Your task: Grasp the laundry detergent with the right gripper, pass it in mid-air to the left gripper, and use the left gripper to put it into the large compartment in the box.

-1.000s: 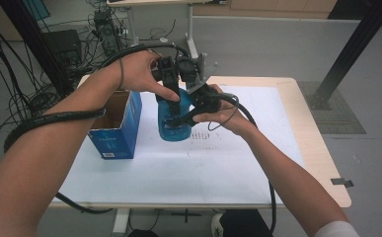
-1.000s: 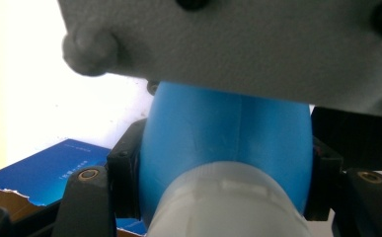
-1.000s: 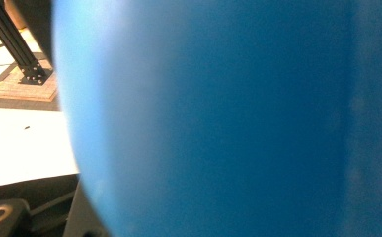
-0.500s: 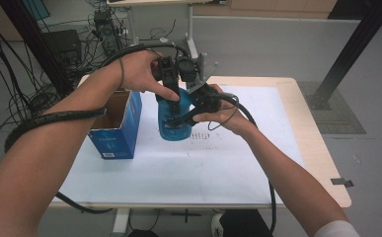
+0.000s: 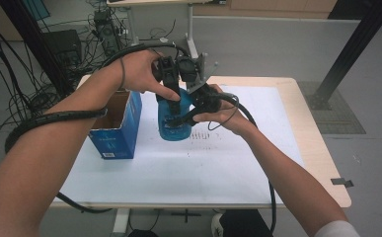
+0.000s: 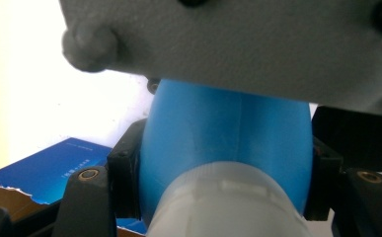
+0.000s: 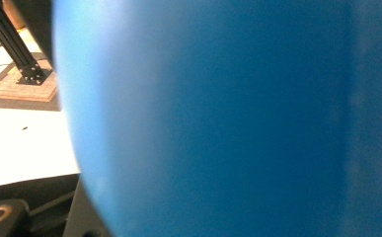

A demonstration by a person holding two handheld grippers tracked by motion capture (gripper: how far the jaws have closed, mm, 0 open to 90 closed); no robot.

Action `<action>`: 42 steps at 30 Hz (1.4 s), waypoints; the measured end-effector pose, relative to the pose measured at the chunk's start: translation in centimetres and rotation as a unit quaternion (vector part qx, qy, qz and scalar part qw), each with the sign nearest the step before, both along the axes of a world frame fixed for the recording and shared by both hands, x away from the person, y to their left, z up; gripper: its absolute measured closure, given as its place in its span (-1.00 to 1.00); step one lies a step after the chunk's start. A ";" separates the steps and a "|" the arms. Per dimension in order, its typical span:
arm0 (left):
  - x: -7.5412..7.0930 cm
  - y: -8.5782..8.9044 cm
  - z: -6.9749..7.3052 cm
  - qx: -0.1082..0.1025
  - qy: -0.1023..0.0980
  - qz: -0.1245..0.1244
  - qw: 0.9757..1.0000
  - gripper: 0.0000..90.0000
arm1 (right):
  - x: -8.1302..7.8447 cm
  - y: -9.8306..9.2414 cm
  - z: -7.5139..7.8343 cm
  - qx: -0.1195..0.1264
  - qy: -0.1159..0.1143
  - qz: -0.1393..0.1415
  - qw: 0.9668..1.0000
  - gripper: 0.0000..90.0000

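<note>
A blue plastic bottle [image 5: 174, 126] with a white cap [image 6: 228, 207] stands on the white sheet at the middle of the table. My left gripper [image 5: 171, 98] comes down from above, and its black pads [image 6: 125, 177] press both sides of the bottle's shoulder just below the cap. From the right, my right gripper [image 5: 184, 116] is shut on the bottle's body, whose blue wall [image 7: 218, 118] lies right against its camera. One black jaw shows at that view's lower left. A hand wraps each gripper.
An open blue cardboard box [image 5: 115, 129] stands just left of the bottle. White paper [image 5: 188, 168] covers the wooden table [image 5: 322, 148]. Black cables trail off the left arm and past the table's front. A dark frame post [image 5: 349, 49] rises at the back right.
</note>
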State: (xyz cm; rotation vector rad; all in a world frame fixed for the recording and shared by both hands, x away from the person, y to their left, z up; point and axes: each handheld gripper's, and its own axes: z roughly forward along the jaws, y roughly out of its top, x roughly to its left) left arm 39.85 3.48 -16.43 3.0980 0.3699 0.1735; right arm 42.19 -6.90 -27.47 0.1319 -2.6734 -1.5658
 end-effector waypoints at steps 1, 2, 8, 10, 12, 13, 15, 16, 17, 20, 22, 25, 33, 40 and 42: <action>0.0 0.0 0.0 -0.001 0.000 0.000 1.000 -0.18 | 0.0 0.0 0.0 0.000 0.000 0.000 1.000 -0.04; 0.0 0.0 0.0 -0.001 0.001 0.001 1.000 -0.18 | 0.0 0.0 0.0 -0.001 0.000 -0.001 1.000 -0.04; 0.0 -0.1 -0.1 0.004 -0.001 0.001 1.000 -0.18 | 0.1 0.0 -0.1 -0.001 -0.002 0.001 1.000 -0.05; 0.0 -0.1 -0.2 0.004 0.000 0.002 1.000 -0.18 | 0.1 0.0 -0.2 0.001 0.000 0.000 1.000 -0.05; 0.0 -0.1 -0.2 0.005 0.001 0.003 1.000 -0.18 | 0.0 0.1 -0.3 0.001 0.001 0.001 1.000 -0.05; 0.0 0.0 -0.2 0.004 0.001 0.004 1.000 -0.18 | 0.0 0.1 -0.3 0.001 0.001 0.002 1.000 -0.05; 0.0 0.0 -0.3 0.004 0.001 0.005 1.000 -0.18 | 0.0 0.1 -0.3 0.000 0.002 0.003 1.000 -0.05; 0.0 0.0 -0.3 0.004 0.001 0.005 1.000 -0.18 | 0.1 0.1 -0.3 0.000 0.001 0.002 1.000 -0.05; 0.0 0.0 -0.3 0.004 0.001 0.006 1.000 -0.18 | 0.1 0.1 -0.3 0.000 0.002 0.002 1.000 -0.05; 0.0 0.0 -0.3 0.003 0.001 0.006 1.000 -0.18 | 0.1 0.0 -0.3 0.001 0.003 0.002 1.000 -0.05; 0.0 0.0 -0.2 0.003 0.003 0.008 1.000 -0.18 | 0.1 0.0 -0.3 0.001 0.004 0.002 1.000 -0.05; 0.1 -0.1 -0.2 0.005 0.002 0.005 1.000 -0.18 | 0.0 0.0 -0.3 0.001 0.006 0.000 1.000 -0.06; 0.0 -0.2 -0.1 0.004 0.001 0.009 1.000 -0.18 | 0.1 -0.1 -0.2 0.003 0.004 -0.001 1.000 -0.06; 0.0 -0.1 0.0 0.004 0.002 0.008 1.000 -0.18 | 0.0 -0.1 -0.2 0.006 0.014 -0.002 1.000 -0.06; 0.0 -0.1 0.0 0.005 0.003 0.009 1.000 -0.18 | 0.0 -0.1 -0.2 0.006 0.014 -0.002 1.000 -0.06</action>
